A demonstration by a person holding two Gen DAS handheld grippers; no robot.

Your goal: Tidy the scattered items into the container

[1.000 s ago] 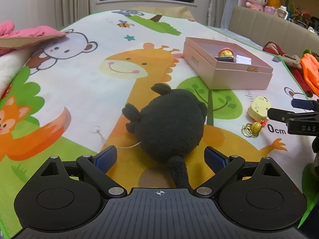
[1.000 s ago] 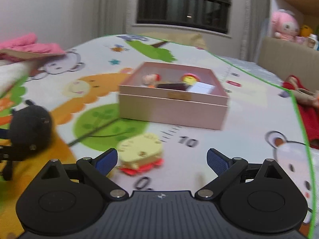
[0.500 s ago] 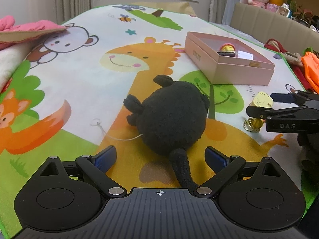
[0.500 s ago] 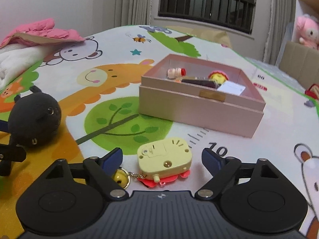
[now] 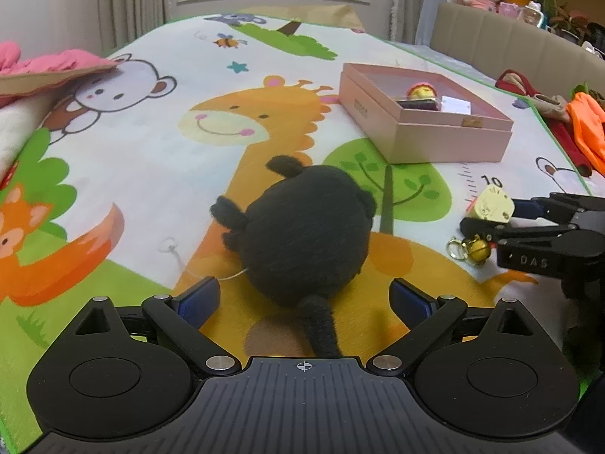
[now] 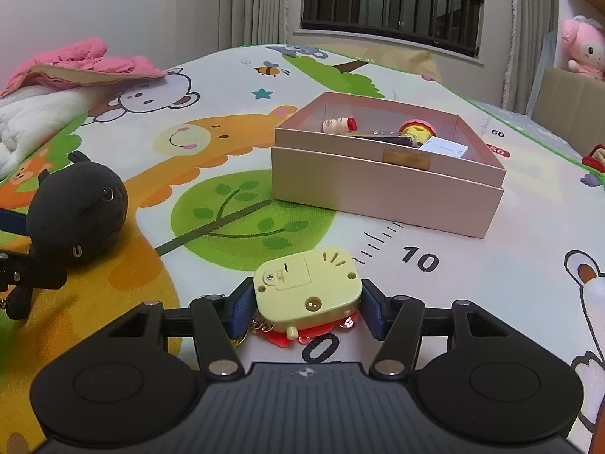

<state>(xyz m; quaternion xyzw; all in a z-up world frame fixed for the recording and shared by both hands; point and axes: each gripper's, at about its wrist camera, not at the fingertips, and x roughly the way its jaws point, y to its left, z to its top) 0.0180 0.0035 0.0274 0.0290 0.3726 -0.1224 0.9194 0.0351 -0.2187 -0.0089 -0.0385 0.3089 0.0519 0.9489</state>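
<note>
While the right gripper closes its jaws on the yellow keychain toy, pads touching both sides, the mat at 1 o'clock reads "10". Left gripper stands released around the black plush; the pink box lies at 12 o'clock. Right gripper reads "DAS".

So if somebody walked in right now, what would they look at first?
Probably the round black plush toy, lying on the giraffe of the colourful play mat, right between the fingers of the open left gripper. Next, the yellow toy box with the right gripper closing its jaws around it. Behind both sits the open pink box, already holding a few small things.
</note>
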